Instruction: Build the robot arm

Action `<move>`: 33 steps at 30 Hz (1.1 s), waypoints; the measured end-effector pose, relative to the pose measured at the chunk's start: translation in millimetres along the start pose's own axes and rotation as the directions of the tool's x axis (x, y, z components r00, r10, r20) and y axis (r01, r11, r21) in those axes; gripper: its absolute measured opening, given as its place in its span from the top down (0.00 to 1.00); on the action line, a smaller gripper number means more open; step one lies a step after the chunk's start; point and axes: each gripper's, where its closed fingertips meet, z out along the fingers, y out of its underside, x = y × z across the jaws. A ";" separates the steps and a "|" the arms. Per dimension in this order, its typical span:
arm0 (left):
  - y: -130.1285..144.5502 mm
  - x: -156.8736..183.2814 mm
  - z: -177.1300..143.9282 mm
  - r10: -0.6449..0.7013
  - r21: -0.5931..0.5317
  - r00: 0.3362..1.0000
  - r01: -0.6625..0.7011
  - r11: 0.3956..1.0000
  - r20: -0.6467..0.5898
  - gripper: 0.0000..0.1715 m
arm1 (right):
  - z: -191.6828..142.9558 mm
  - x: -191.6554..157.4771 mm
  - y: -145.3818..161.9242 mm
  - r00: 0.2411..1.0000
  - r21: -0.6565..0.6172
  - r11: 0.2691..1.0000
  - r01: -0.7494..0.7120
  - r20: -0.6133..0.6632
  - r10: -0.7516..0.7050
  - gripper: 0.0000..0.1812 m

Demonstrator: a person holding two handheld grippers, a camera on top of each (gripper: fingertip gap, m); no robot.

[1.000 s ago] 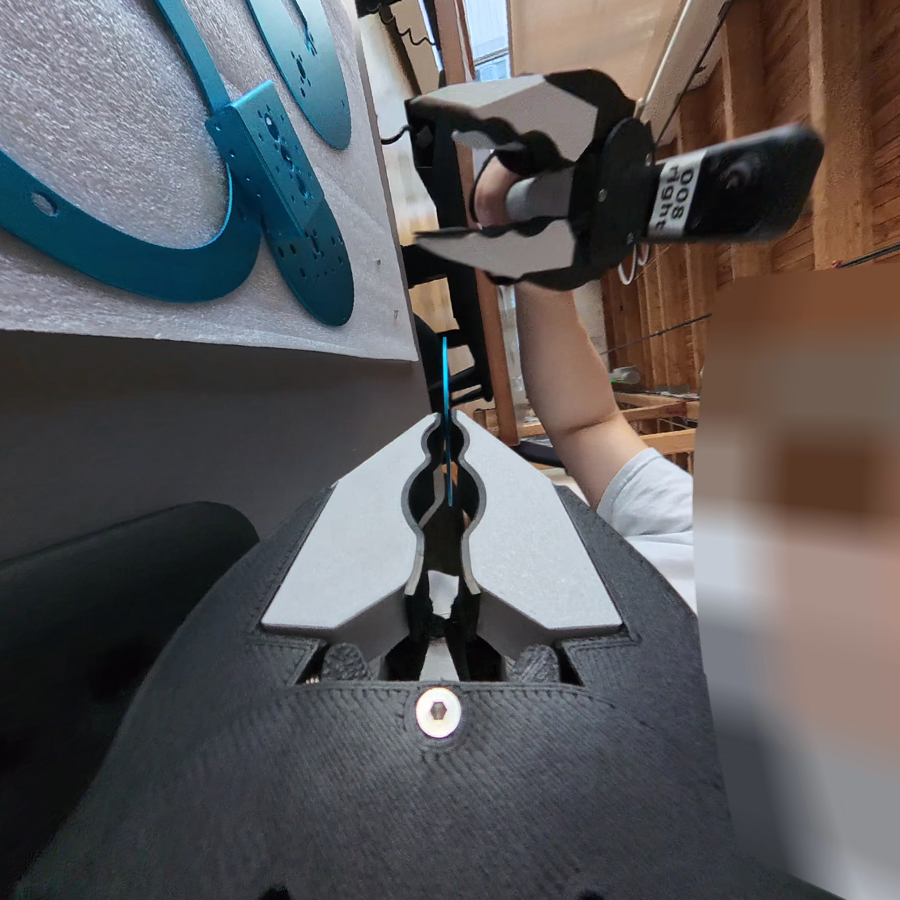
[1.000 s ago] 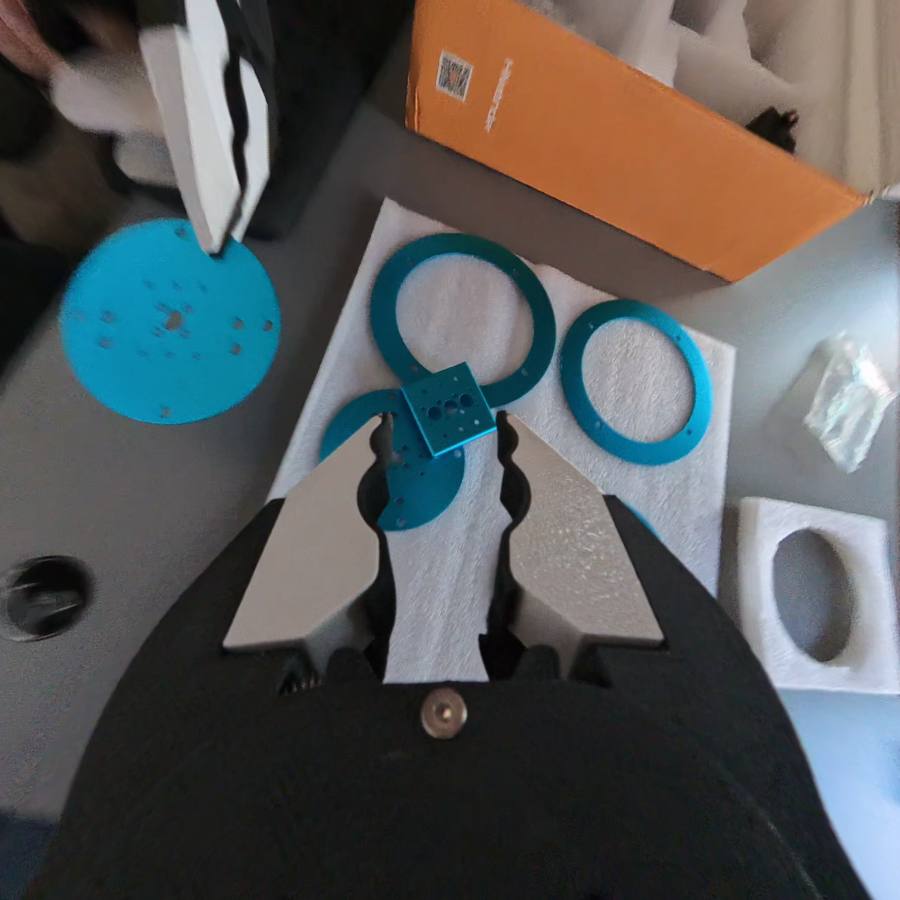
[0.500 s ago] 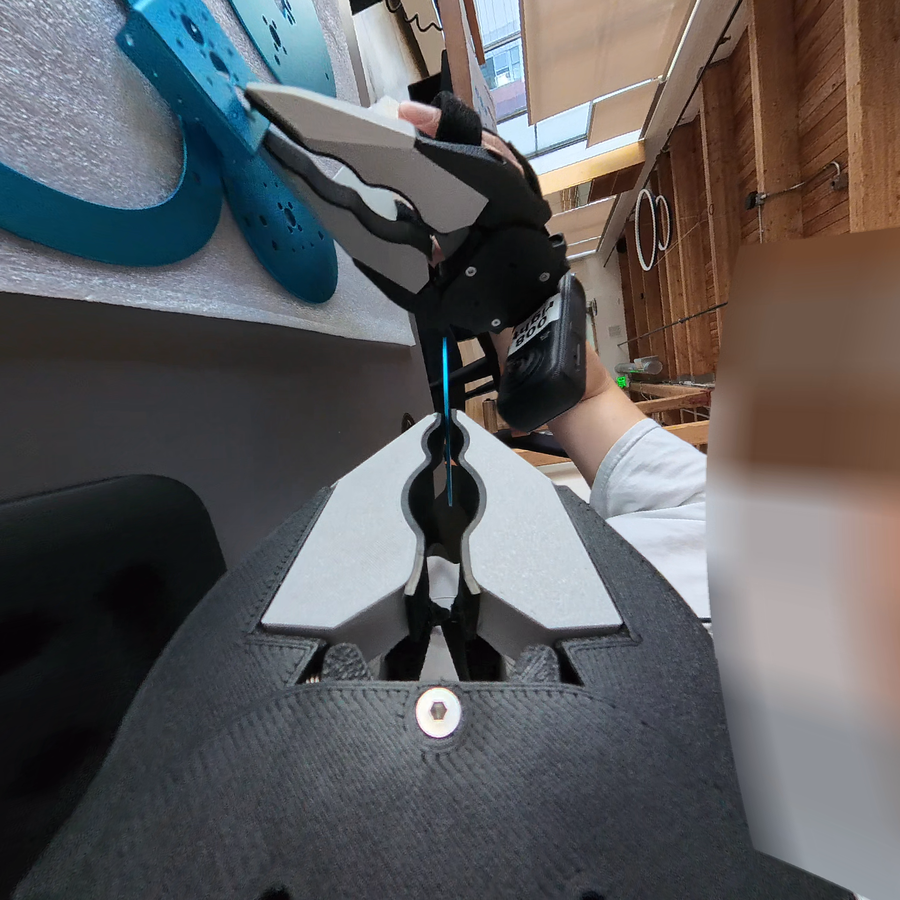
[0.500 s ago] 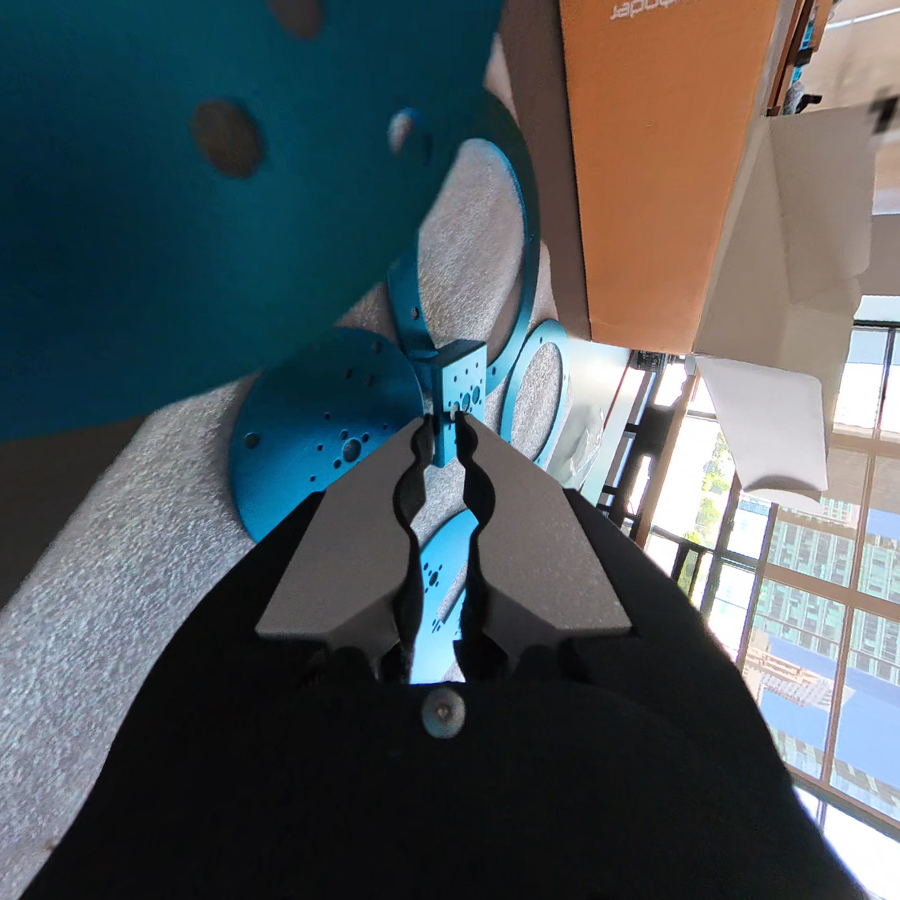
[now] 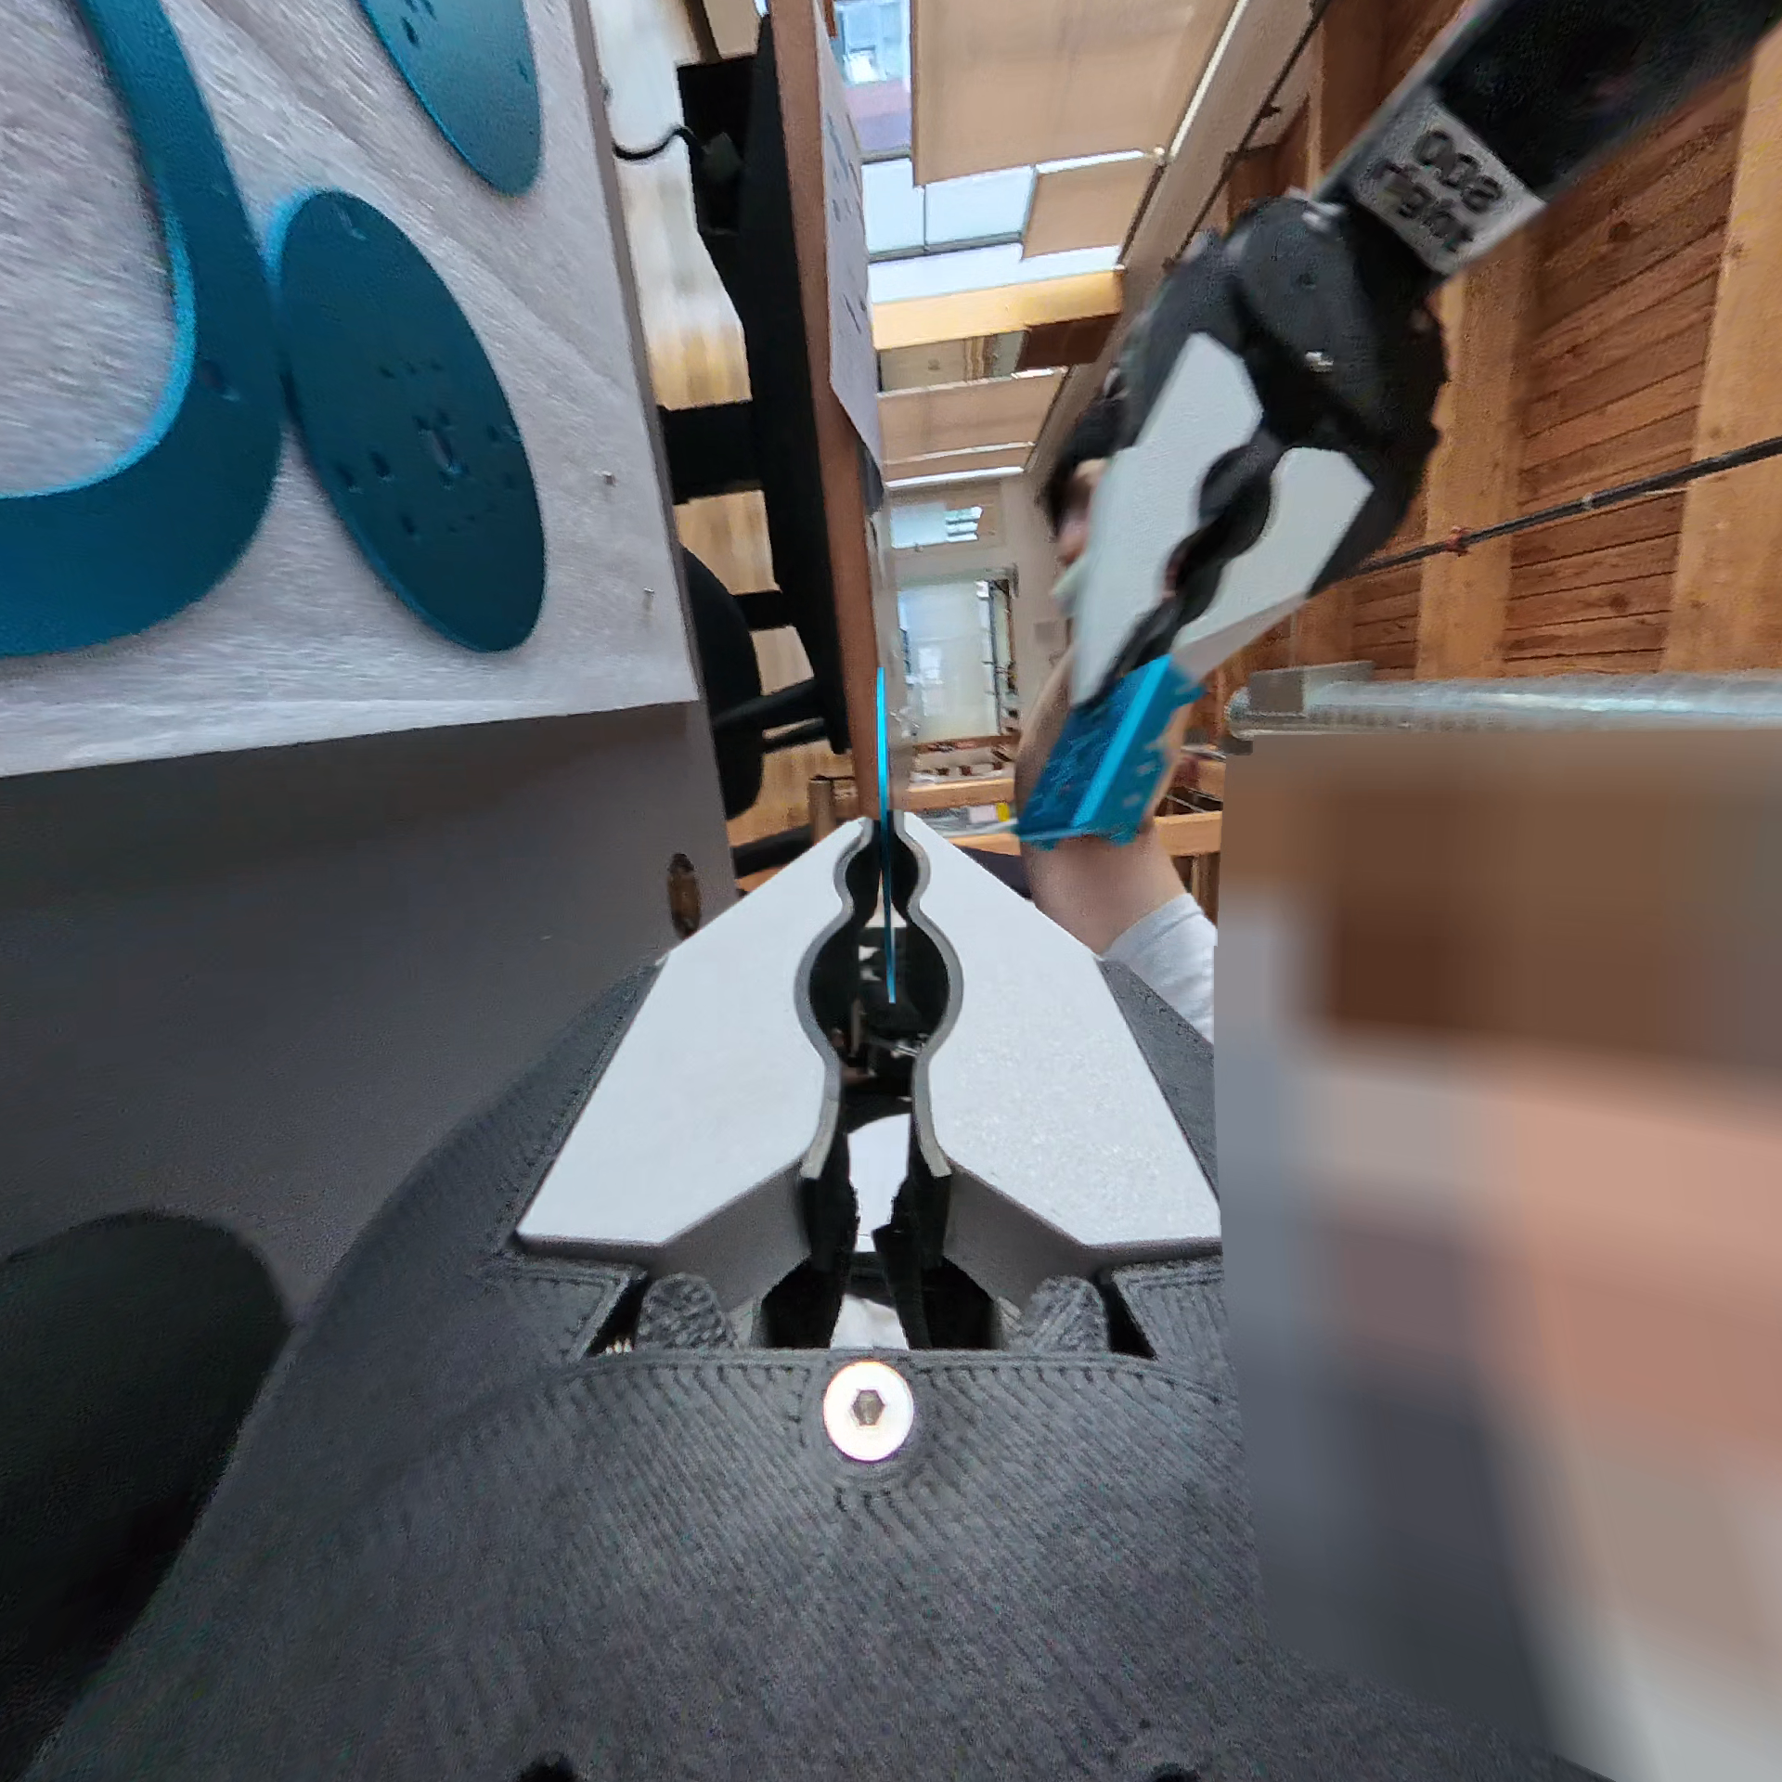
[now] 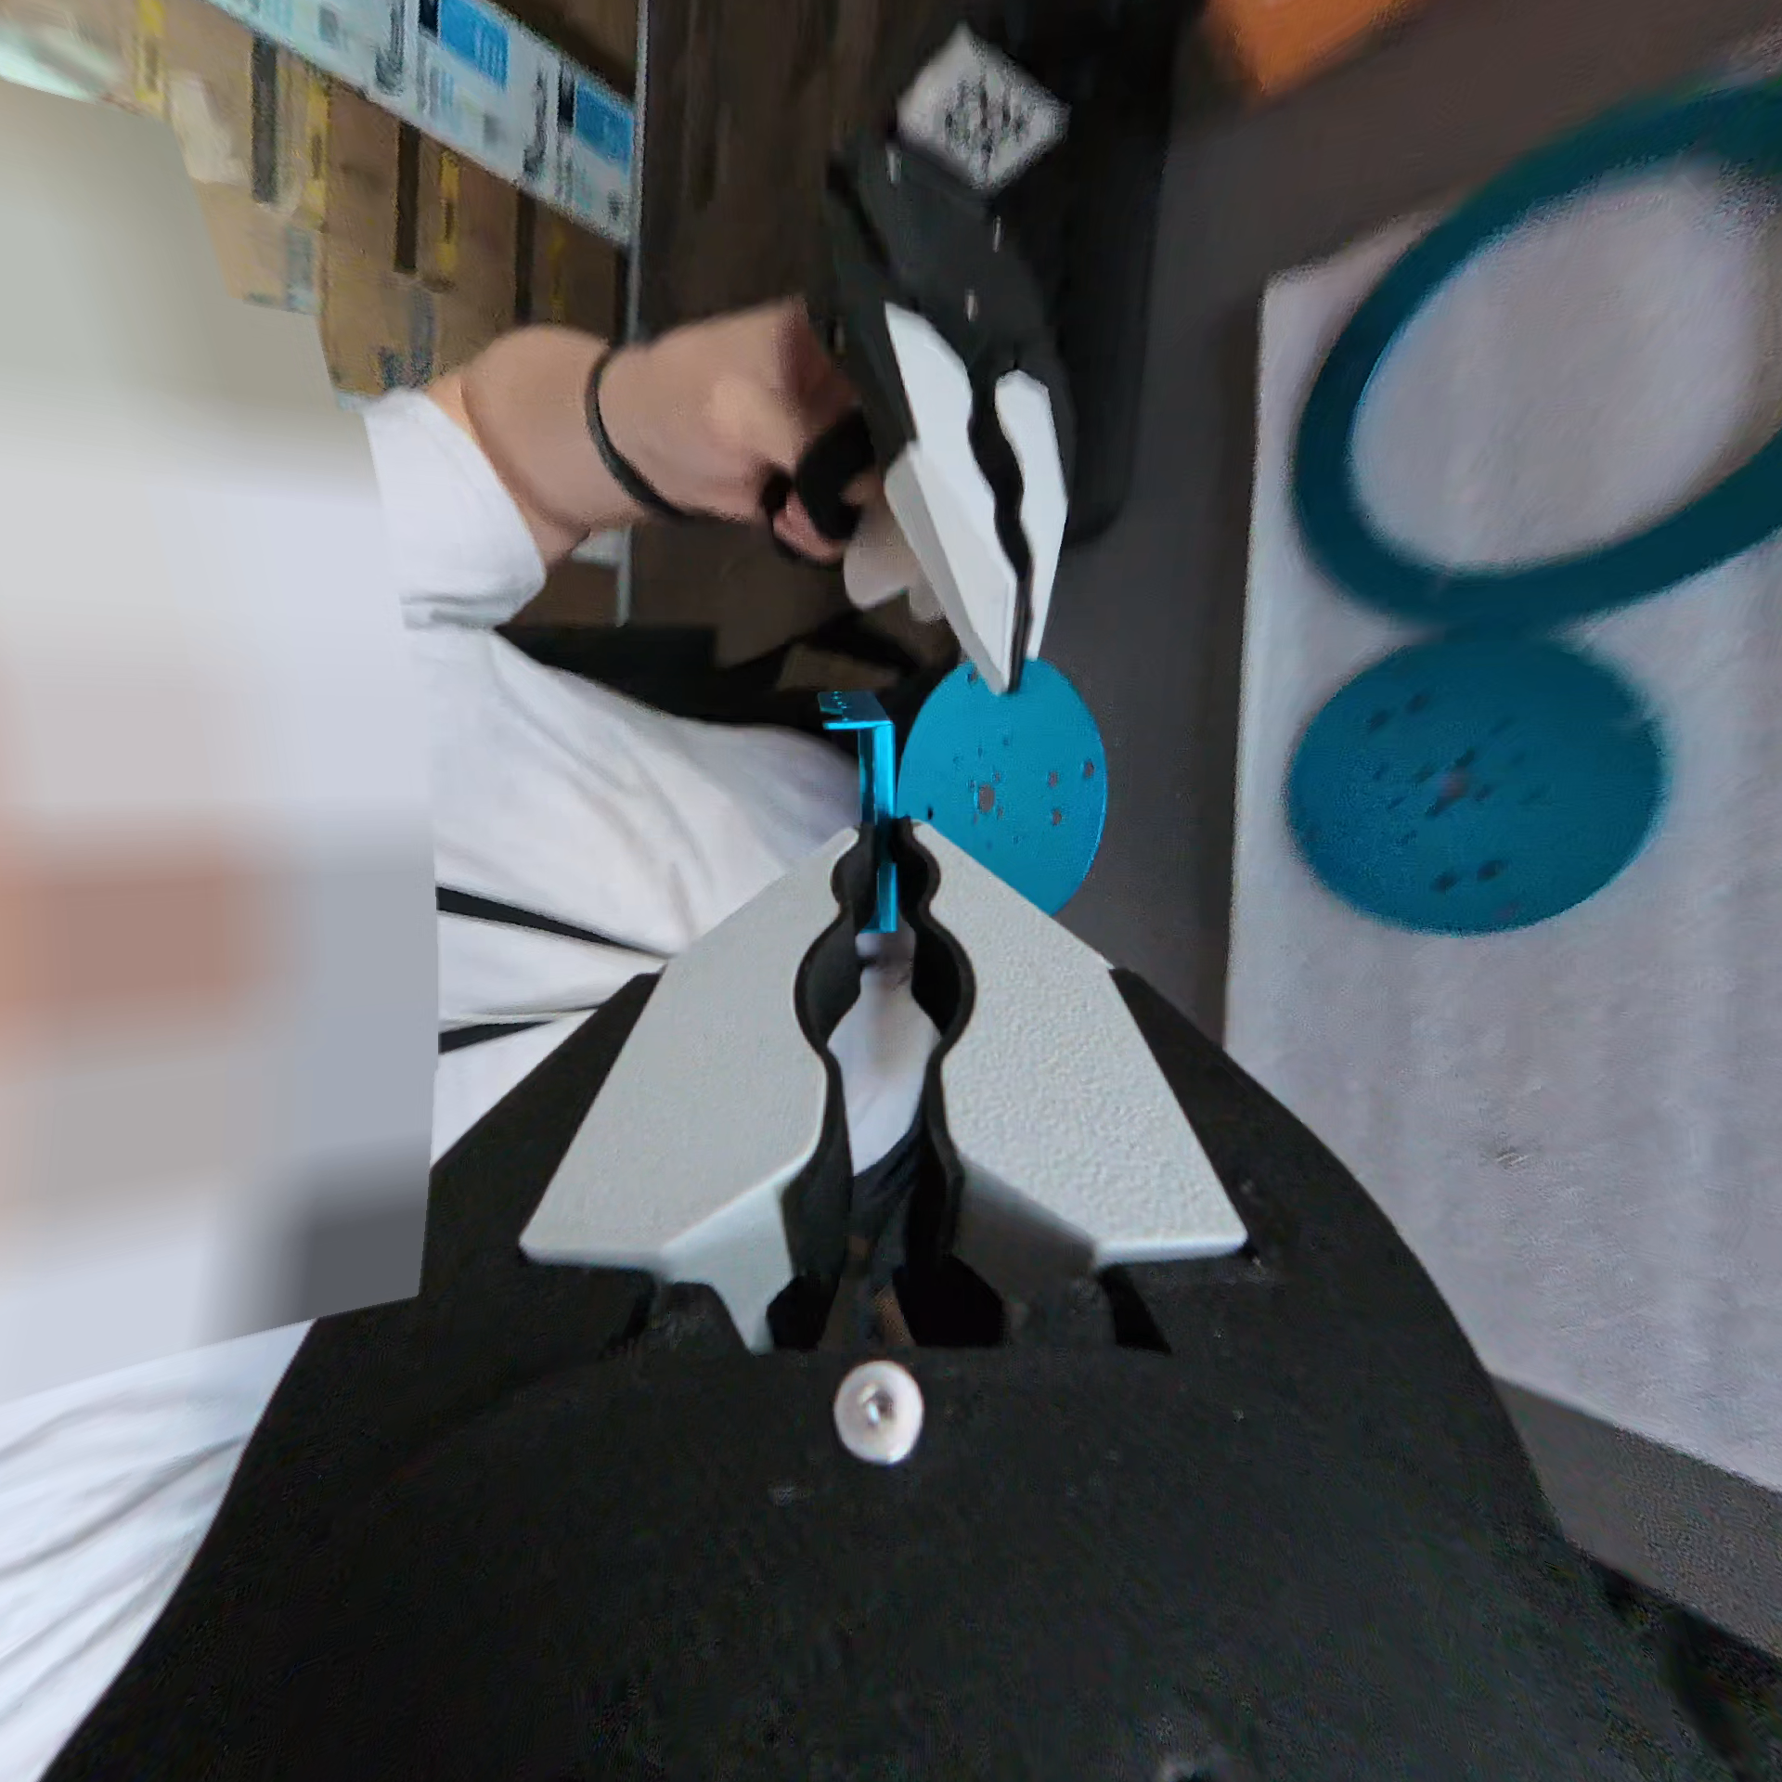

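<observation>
My left gripper (image 5: 883, 837) is shut on a thin blue round plate (image 5: 881, 762), seen edge-on in its own view. In the right wrist view the same plate (image 6: 1003, 791) shows its holed face, hanging from the left gripper (image 6: 1012, 675). My right gripper (image 6: 885, 837) is shut on a small blue bracket (image 6: 876, 771) with a bent top flange. It holds the bracket in the air just left of the plate. In the left wrist view the right gripper (image 5: 1128, 675) holds the bracket (image 5: 1099, 762) to the right of the plate.
A white foam sheet (image 6: 1446, 1061) on the grey table carries a blue ring (image 6: 1543, 386) and another blue holed disc (image 6: 1475, 781). The sheet (image 5: 289, 675), ring (image 5: 145, 540) and disc (image 5: 405, 415) also show in the left wrist view. A person in white sits close behind. Left tips to right tips: about 7 centimetres.
My right gripper shut on the blue bracket on the foam sheet, lifted it off and carried it over beside the plate. My left gripper kept hold of the plate.
</observation>
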 end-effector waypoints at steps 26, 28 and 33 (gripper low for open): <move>-0.7 37.6 1.7 0.006 -0.030 1.000 -0.006 1.000 -0.022 1.00 | -12.7 -3.5 -12.0 0.840 0.403 0.808 0.429 -0.506 -0.194 0.51; -1.5 37.1 3.6 0.016 -0.031 1.000 -0.016 0.999 -0.010 1.00 | -8.0 -11.8 -4.0 0.829 0.495 0.724 0.480 -0.527 -0.189 0.53; -3.1 37.0 10.1 -0.002 -0.033 1.000 0.001 0.999 -0.009 1.00 | 2.7 -8.2 6.5 0.616 0.383 0.630 0.676 -0.763 -0.197 0.61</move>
